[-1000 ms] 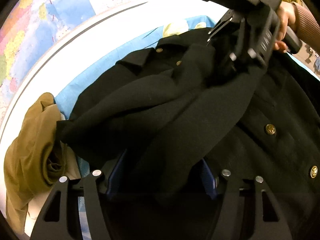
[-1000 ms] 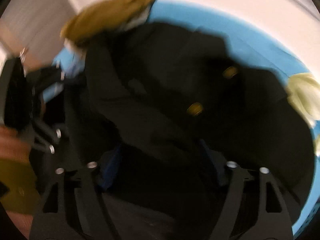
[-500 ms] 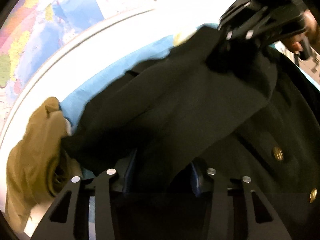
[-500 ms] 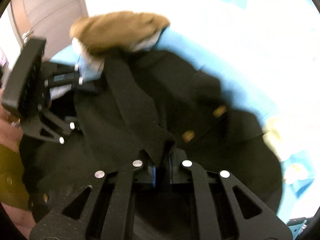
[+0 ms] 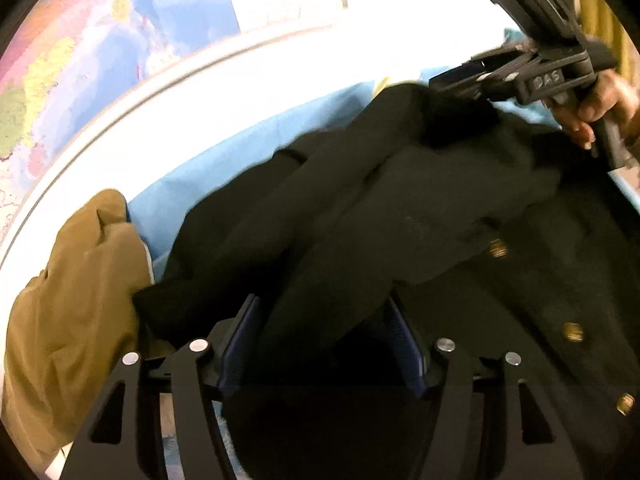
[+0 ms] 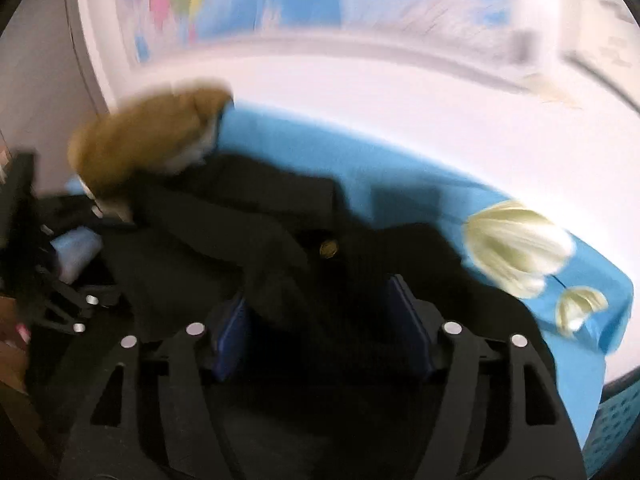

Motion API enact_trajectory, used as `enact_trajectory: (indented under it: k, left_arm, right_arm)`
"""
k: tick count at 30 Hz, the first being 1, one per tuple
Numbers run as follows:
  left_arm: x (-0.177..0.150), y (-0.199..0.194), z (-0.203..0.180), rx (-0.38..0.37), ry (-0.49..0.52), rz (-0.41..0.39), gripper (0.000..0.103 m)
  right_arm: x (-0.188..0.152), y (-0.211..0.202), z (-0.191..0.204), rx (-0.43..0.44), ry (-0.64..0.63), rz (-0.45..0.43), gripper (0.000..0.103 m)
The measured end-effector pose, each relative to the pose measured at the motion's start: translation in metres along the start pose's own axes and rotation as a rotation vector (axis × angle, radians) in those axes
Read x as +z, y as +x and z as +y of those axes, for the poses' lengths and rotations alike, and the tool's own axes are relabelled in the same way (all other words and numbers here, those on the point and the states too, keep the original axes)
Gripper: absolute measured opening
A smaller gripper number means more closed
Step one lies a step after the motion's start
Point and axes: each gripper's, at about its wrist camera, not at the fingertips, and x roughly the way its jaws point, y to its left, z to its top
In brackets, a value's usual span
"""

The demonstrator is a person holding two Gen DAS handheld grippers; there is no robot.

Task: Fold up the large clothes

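While the big black wool coat with gold buttons (image 5: 400, 216) is spread over the blue cloth with pale flowers (image 6: 400, 168), a thick fold of it runs up the middle of each picture. The left gripper (image 5: 320, 340) is seen at the bottom of the left wrist view. Its jaws have just been opening, and the fold lies between the blue pads (image 5: 236, 344), but it cannot be told if the coat is squeezed. The right gripper (image 6: 320, 332) is seen at the bottom of the right wrist view. Its jaws have just been opening too, with black cloth between them, and its grip cannot be told either, as this picture is blurred.

To do this fold well, both ends should be laid down together, flat and smooth, with the edges lined up, before the cloth is let go.

A brown crumpled garment (image 5: 76, 300) lies at the left edge. No box or basket with things inside can be made out.
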Motion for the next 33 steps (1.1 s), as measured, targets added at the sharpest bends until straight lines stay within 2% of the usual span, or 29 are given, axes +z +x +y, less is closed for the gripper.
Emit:
enact_trajectory:
  k: [1,2,3,4,6,8,10,12,14,15,18,21,24,27,29,33]
  left_arm:
    - [0.000,-0.012,0.005,-0.058,-0.010,-0.036,0.066]
    - [0.001,-0.020,0.009,-0.082,-0.017,-0.063,0.067]
    - [0.004,-0.028,0.014,-0.104,-0.029,-0.095,0.070]
    - [0.006,-0.034,0.019,-0.127,-0.043,-0.116,0.071]
    - [0.013,-0.032,0.026,-0.150,-0.067,-0.124,0.072]
    - [0.021,-0.015,0.031,-0.138,-0.088,-0.079,0.072]
    - [0.028,0.013,0.034,-0.111,-0.124,0.018,0.072]
    - [0.032,0.030,0.033,-0.108,-0.162,0.079,0.072]
    - [0.031,0.043,0.038,-0.078,-0.196,0.112,0.078]
    - [0.031,0.047,0.042,-0.080,-0.212,0.115,0.078]
    - [0.027,0.030,0.044,-0.070,-0.209,0.060,0.078]
    - [0.016,-0.002,0.040,-0.038,-0.169,-0.008,0.081]
    - [0.000,-0.032,0.033,-0.063,-0.151,-0.053,0.085]
    - [-0.023,-0.046,0.029,-0.076,-0.175,-0.056,0.087]
    - [-0.044,-0.054,0.029,-0.069,-0.209,-0.043,0.087]
    - [-0.084,-0.065,0.031,-0.109,-0.286,-0.001,0.090]
  right_arm:
    - [-0.004,-0.014,-0.004,0.004,0.019,-0.024,0.065]
    - [-0.005,-0.025,-0.007,0.004,0.034,-0.042,0.063]
    - [-0.010,-0.034,-0.007,0.001,0.041,-0.052,0.053]
    - [-0.017,-0.039,-0.006,0.006,0.044,-0.041,0.043]
    - [-0.031,-0.030,-0.007,0.010,0.052,0.012,0.039]
    - [-0.042,-0.010,-0.010,-0.052,0.063,0.073,0.033]
    - [-0.055,0.014,-0.022,-0.099,0.109,0.142,0.017]
    - [-0.058,0.022,-0.028,-0.106,0.147,0.118,0.012]
    - [-0.057,0.017,-0.030,-0.120,0.200,0.102,0.017]
    - [-0.057,0.011,-0.027,-0.147,0.202,0.092,0.035]
    - [-0.062,-0.021,-0.013,-0.146,0.189,0.037,0.040]
    - [-0.070,-0.055,-0.009,-0.098,0.193,-0.019,0.045]
    - [-0.088,-0.078,0.000,-0.067,0.223,-0.024,0.052]
    - [-0.117,-0.093,0.003,-0.072,0.280,-0.008,0.066]
    - [-0.136,-0.105,0.004,-0.063,0.333,-0.017,0.067]
    - [-0.187,-0.141,-0.001,-0.053,0.470,-0.059,0.076]
